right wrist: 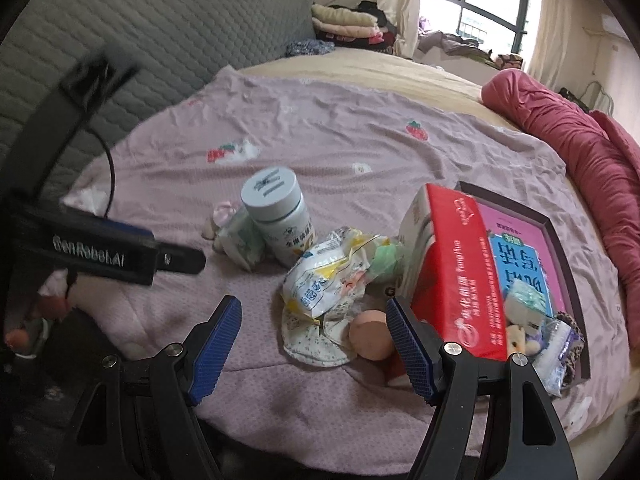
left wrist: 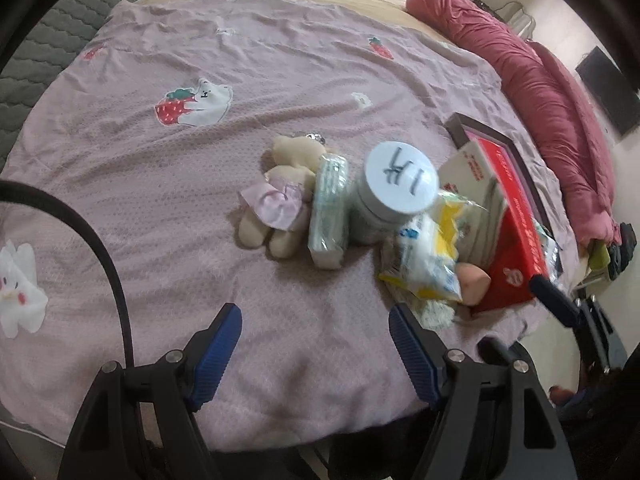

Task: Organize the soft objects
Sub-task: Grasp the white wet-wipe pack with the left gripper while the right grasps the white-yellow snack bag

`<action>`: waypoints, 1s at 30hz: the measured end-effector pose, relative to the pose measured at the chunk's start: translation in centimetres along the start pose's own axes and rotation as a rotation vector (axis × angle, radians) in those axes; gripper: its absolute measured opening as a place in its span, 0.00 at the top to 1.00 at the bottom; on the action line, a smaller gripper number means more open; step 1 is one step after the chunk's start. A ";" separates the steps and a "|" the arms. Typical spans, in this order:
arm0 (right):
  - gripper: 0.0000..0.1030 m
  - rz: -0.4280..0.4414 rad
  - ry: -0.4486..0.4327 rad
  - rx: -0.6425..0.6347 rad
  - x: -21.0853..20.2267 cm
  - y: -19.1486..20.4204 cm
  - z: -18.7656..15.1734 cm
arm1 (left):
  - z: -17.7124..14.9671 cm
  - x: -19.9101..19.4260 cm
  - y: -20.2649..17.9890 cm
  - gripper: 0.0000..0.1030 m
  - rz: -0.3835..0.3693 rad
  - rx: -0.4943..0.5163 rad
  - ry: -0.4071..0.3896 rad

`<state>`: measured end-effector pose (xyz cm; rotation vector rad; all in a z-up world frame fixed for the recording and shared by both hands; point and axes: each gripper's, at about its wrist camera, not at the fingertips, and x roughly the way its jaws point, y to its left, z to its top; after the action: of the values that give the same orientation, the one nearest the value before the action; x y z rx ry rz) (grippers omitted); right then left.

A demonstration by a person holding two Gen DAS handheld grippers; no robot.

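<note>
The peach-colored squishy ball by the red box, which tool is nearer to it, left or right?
Right. The right tool has the peach ball just ahead, beside its right finger. The left tool sits farther back, with the ball off to its right.

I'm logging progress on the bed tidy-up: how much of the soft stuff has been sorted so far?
Done: a few small soft items already lie in the tray, beside the red box. In hand: nothing; the left hand-held gripper and right hand-held gripper are open and empty. Left: the plush bear, tissue pack and crinkled snack bag.
</note>
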<state>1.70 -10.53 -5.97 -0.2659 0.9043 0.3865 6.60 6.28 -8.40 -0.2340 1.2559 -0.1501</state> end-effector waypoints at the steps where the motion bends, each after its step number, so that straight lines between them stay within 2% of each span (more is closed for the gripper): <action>1: 0.26 -0.001 0.002 -0.007 0.5 0.1 0.0 | 0.3 0.3 0.1 0.26 0.000 -0.004 0.001; 8: 0.26 -0.026 0.023 -0.028 3.5 0.5 0.5 | 1.7 2.0 0.7 0.26 0.006 -0.027 0.025; 21: 0.26 -0.129 0.033 -0.007 8.7 0.8 1.9 | 1.5 2.7 2.0 0.26 0.005 -0.050 0.044; 30: 0.29 -0.136 0.024 0.012 10.1 0.4 1.5 | 2.8 4.3 1.4 0.26 -0.001 -0.052 0.059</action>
<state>8.24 -7.42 -13.23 -0.3202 0.9063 0.2526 10.55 6.88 -11.97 -0.2765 1.3196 -0.1261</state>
